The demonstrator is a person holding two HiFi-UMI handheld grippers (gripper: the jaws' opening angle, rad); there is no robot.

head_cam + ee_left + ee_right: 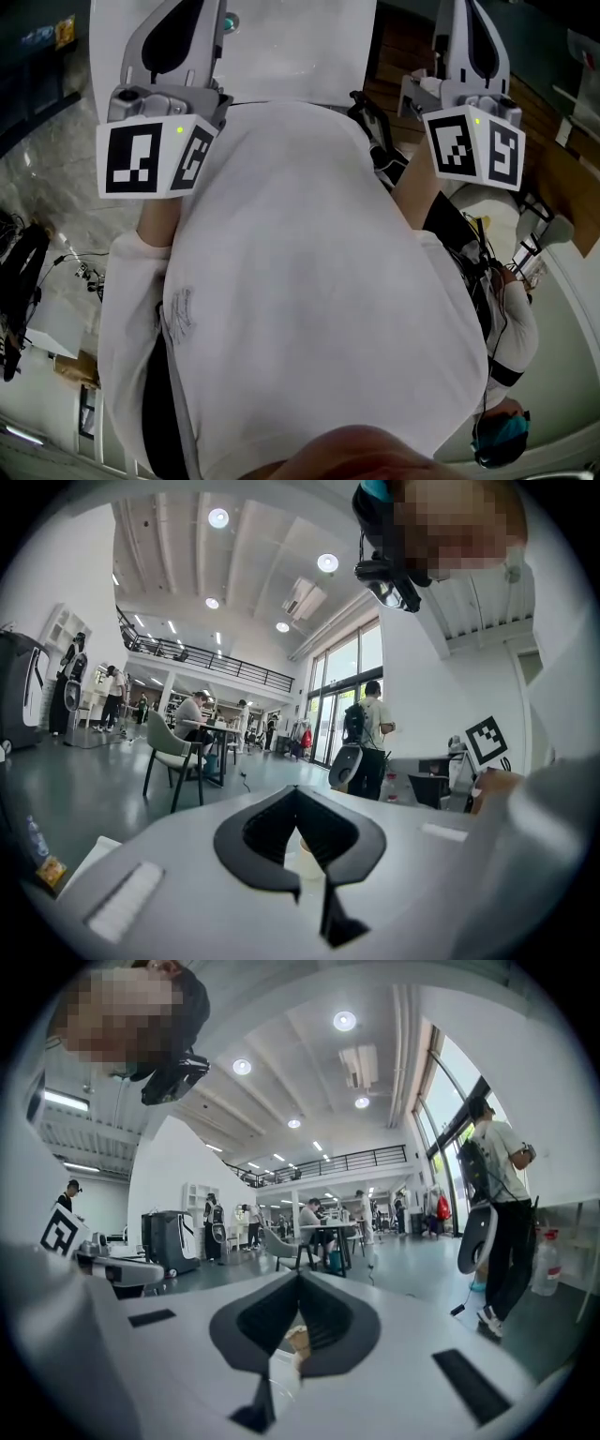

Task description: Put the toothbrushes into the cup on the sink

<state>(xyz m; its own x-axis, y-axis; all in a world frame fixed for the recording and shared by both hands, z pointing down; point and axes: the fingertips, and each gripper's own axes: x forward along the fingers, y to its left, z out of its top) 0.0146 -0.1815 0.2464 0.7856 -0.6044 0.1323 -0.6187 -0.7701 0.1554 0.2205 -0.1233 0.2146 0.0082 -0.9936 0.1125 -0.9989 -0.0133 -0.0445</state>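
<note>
Facing a hall (103, 799), left hand-held gripper (298, 789) and right hand-held gripper (300, 1277) sit closed, empty.

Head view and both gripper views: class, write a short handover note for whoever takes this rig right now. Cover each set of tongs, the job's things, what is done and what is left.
Left tongs: shut, nothing between them.
Right tongs: shut, nothing between them.
Both are raised in front of the chest and look out over an open floor, not at a sink.
Job's things: no toothbrush, cup or sink can be made out in any view. The person's white shirt fills most of the head view.
Done: cannot tell from here.
Left: find the cup and check it, then carry over any toothbrush still out.
</note>
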